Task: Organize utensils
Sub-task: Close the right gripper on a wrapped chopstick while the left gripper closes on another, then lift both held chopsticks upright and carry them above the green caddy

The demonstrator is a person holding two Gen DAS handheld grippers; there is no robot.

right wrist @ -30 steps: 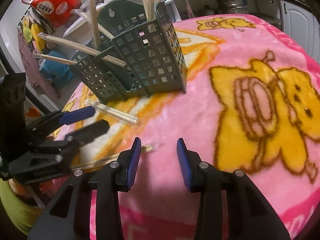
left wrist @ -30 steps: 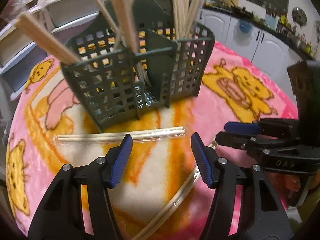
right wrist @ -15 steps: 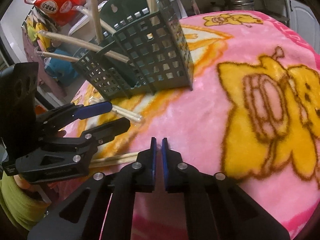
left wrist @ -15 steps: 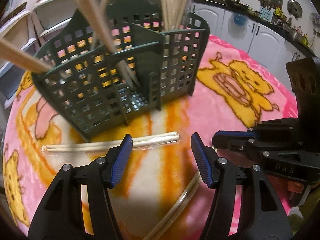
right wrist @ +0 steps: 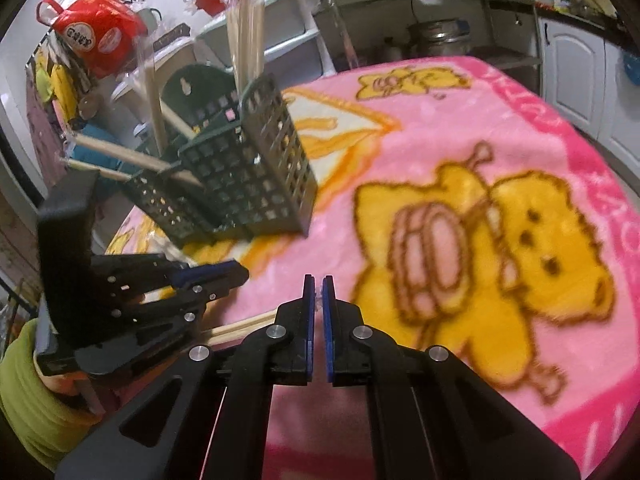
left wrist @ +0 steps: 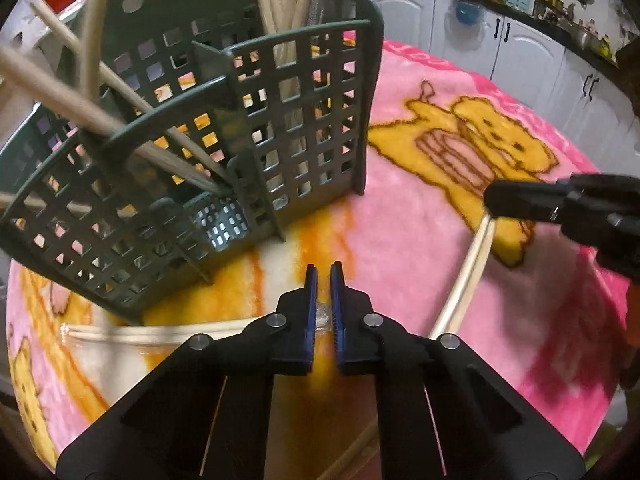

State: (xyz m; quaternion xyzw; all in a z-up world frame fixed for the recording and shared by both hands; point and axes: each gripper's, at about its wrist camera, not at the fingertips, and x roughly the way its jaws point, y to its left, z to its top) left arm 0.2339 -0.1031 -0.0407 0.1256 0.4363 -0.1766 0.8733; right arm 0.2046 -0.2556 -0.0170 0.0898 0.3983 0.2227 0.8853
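A dark green lattice utensil caddy (left wrist: pixel 280 128) stands on the pink cartoon blanket (left wrist: pixel 420 208) and holds several wrapped wooden chopsticks. My left gripper (left wrist: pixel 324 280) is shut on the end of a plastic-wrapped chopstick pair (left wrist: pixel 160 330) that lies in front of the caddy. My right gripper (right wrist: pixel 316 292) is shut on a second wrapped chopstick pair (right wrist: pixel 240 326), which runs off to its left; that pair also shows in the left wrist view (left wrist: pixel 468 272), held off the blanket by the right gripper (left wrist: pixel 500 202). The caddy shows in the right wrist view (right wrist: pixel 240 184).
The left gripper's body (right wrist: pixel 132 300) is close at the left of the right wrist view. White kitchen cabinets (left wrist: pixel 540 52) stand beyond the table's far edge. A red bag (right wrist: pixel 96 32) and white shelves (right wrist: pixel 280 36) are behind the caddy.
My left gripper moved forward toward the caddy and shut on the near chopstick pair. My right gripper shut on the other pair and lifted it.
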